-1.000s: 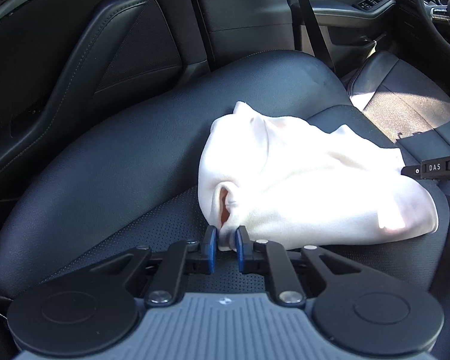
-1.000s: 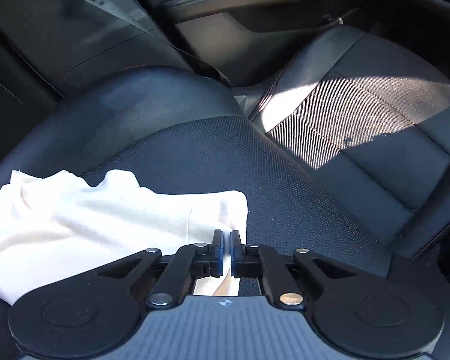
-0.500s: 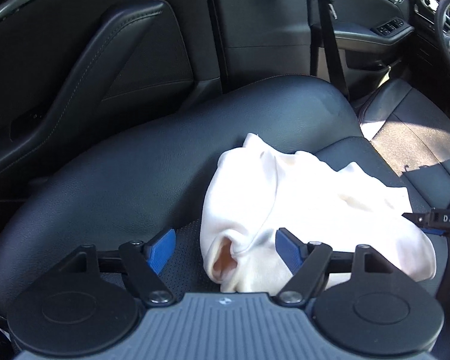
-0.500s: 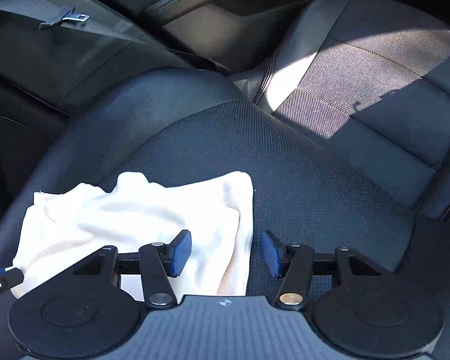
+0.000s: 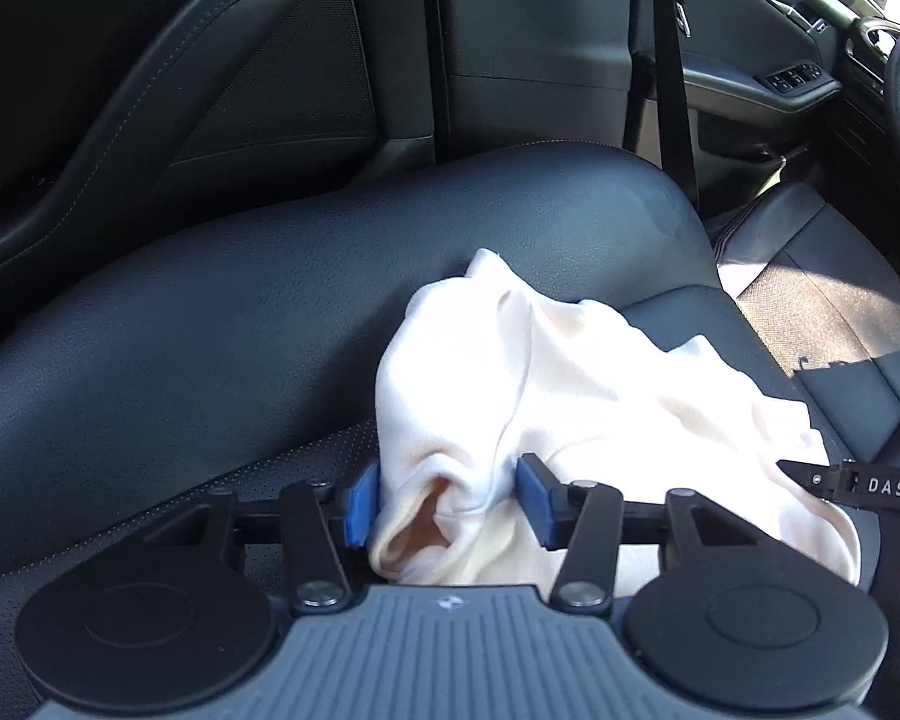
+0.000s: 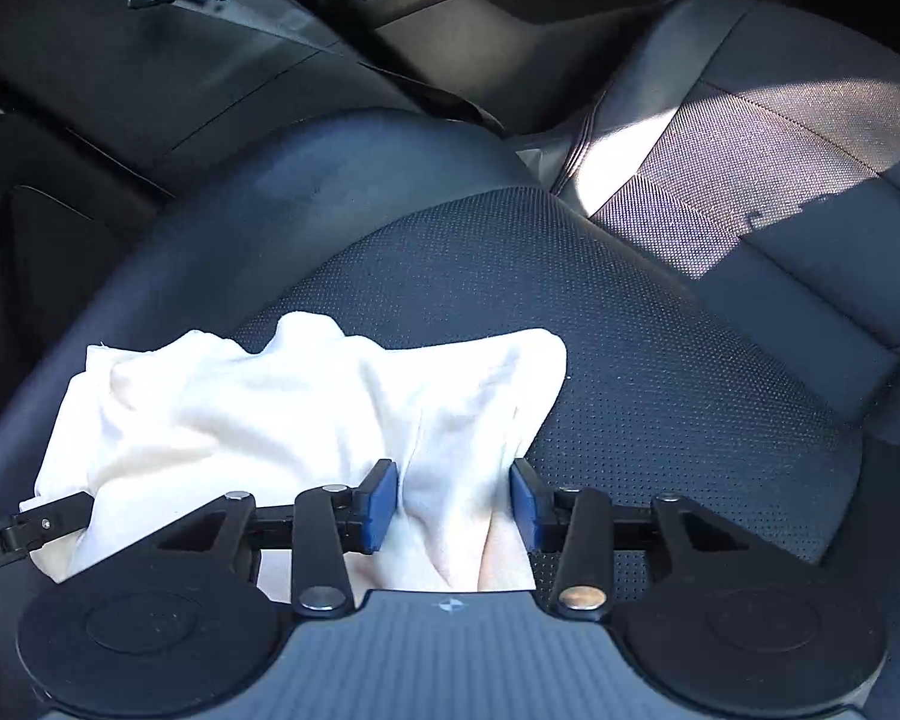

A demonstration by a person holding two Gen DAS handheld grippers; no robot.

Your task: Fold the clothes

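Surface: black perforated car seat (image 6: 600, 324), sunlit, inside a car.
Cloth: crumpled white garment (image 5: 570, 396) lying on the seat.
Left tongs (image 5: 447, 501): spread apart, cloth fold between.
Right tongs (image 6: 453, 504): spread apart around the cloth's edge.
Open room: bare seat right of the right tongs.

The right gripper (image 6: 453, 504) stands with its blue pads parted around a fold of the white garment (image 6: 282, 408); the cloth lies crumpled on the black car seat (image 6: 630, 324); the left gripper (image 6: 30, 531) pokes in at the lower left edge, its state unclear.
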